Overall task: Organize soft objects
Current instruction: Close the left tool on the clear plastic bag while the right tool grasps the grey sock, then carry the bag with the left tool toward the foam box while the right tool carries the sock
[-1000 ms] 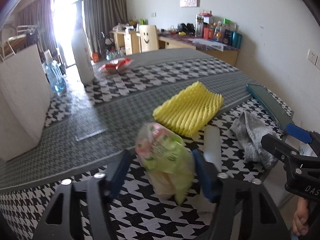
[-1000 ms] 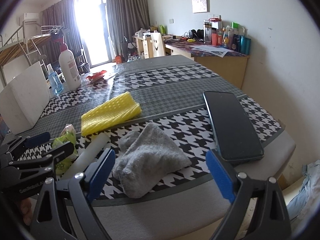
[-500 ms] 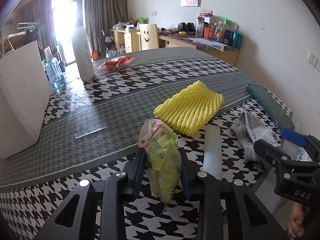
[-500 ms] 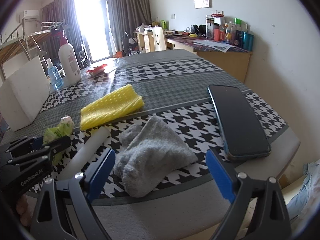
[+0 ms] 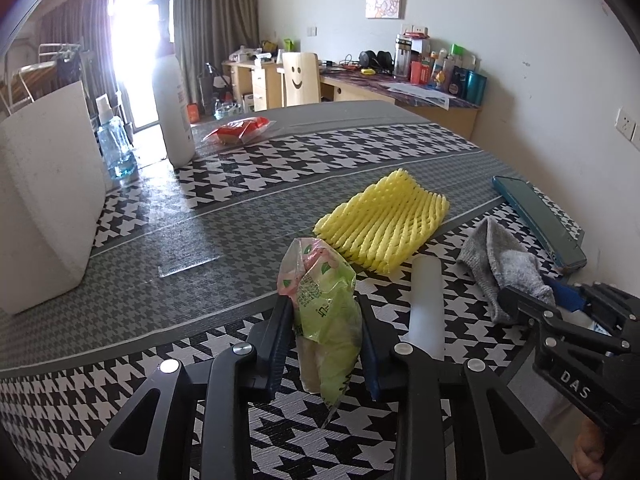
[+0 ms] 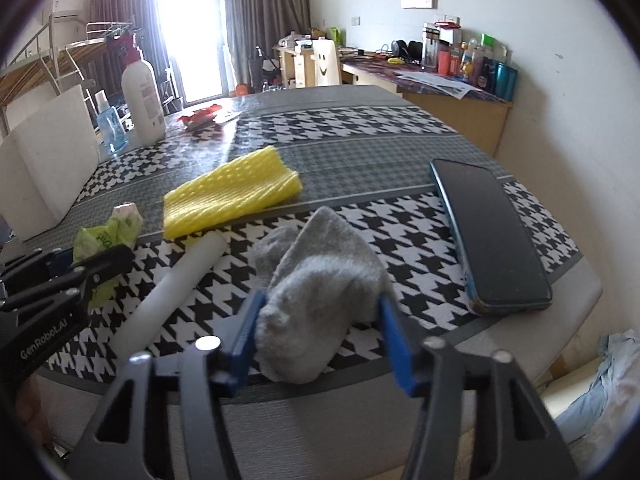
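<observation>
My left gripper (image 5: 326,312) is shut on a crumpled green and pink plastic packet (image 5: 320,300), which stands upright between its pads over the houndstooth tablecloth. My right gripper (image 6: 320,304) is closing on a grey sock (image 6: 320,272) near the table's front edge. Both blue pads touch the sock and bunch it upward. A yellow foam net (image 5: 384,224) lies flat behind the packet. Between packet and sock lies a white foam tube (image 6: 176,276).
A dark phone (image 6: 488,236) lies at the table's right edge, close to the sock. At the far left stand a white foam block (image 5: 44,208), a blue bottle (image 5: 114,148) and a tall white pump bottle (image 5: 174,112). A red packet (image 5: 236,130) lies beyond.
The left jaws closed onto the packet and have held still since. The right jaws came in from wide apart onto the sock, which now stands taller and narrower.
</observation>
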Tool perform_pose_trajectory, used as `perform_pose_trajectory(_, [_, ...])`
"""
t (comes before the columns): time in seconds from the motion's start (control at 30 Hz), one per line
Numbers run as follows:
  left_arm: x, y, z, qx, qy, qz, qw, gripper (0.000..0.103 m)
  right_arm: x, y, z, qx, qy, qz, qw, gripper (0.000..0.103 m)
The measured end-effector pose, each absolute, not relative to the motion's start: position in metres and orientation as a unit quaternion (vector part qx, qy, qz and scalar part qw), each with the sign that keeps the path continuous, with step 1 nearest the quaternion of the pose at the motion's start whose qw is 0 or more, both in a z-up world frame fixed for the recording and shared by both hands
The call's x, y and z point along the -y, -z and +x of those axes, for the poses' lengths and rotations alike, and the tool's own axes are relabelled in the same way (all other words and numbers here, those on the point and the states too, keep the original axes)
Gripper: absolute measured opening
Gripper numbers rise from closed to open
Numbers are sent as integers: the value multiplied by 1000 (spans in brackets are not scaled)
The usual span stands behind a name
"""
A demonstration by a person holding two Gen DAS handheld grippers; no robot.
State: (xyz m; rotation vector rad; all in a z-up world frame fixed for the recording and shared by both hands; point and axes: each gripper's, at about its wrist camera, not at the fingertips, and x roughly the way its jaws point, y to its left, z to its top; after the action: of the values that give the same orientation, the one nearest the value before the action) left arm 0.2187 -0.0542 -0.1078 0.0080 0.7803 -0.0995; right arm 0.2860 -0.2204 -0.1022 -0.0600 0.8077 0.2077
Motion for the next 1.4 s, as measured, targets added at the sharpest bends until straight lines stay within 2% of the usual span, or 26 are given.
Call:
perform_pose_trajectory(0.07, [53, 106, 217, -377, 49, 4, 925, 33, 219, 103, 286, -394, -103, -31, 913, 35])
perform_pose_trajectory(0.2, [50, 104, 215, -374, 46, 3, 926, 33, 217, 102, 285, -394, -101, -31, 913, 24])
perform_pose_trajectory(1.4, [22, 50, 183, -293, 20, 15, 956, 33, 206, 44, 263, -322, -109, -27, 940, 23])
